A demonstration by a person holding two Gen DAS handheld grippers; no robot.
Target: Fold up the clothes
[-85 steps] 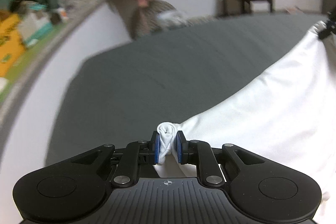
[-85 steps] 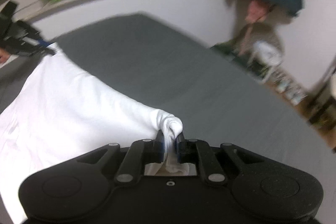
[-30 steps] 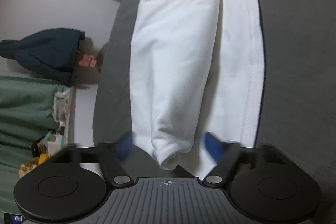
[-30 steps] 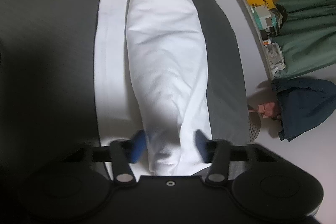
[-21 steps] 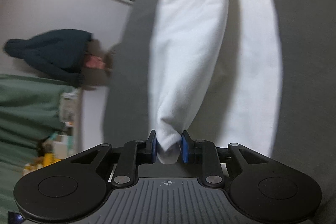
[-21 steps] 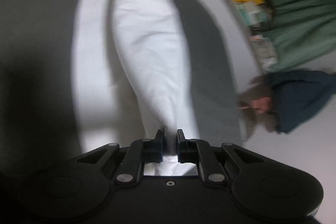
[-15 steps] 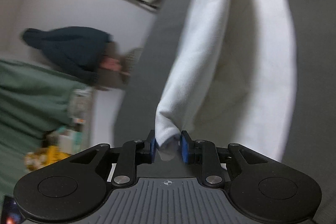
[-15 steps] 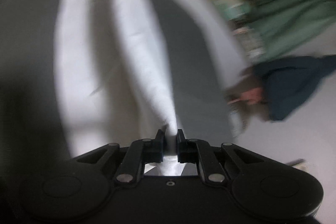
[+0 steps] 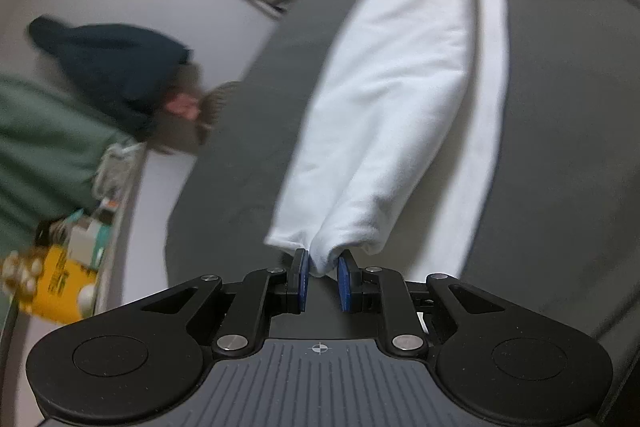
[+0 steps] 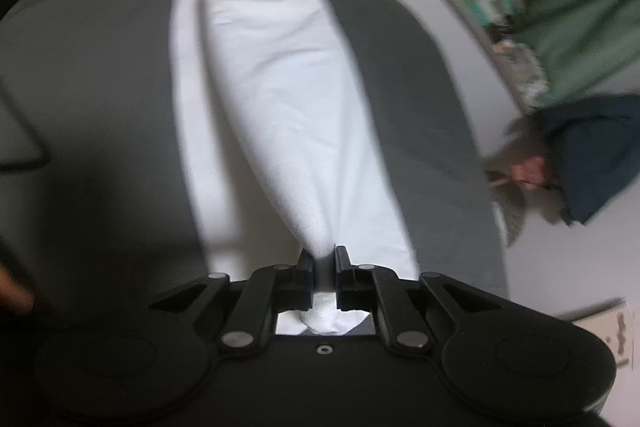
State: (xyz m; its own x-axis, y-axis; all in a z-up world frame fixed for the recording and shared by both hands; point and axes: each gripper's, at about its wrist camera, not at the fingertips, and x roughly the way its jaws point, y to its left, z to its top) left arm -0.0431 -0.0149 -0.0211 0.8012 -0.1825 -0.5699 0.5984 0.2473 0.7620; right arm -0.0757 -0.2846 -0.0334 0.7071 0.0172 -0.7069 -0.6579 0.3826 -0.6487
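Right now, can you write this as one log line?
left tool: shut on white cloth | right tool: shut on white cloth | cloth: doubled, partly on grey bed

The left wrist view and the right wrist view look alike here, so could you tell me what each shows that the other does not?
Only the left wrist view shows blue pads. Only the right wrist view shows cloth bunched behind the jaws. Both show the white garment pinched by a gripper, left and right, on the grey surface, and the yellow box.

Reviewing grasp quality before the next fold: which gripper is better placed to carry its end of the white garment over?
Right. The right gripper has the white garment bunched deep between its jaws; the left gripper pinches only the tip, so it looks likelier to slip.
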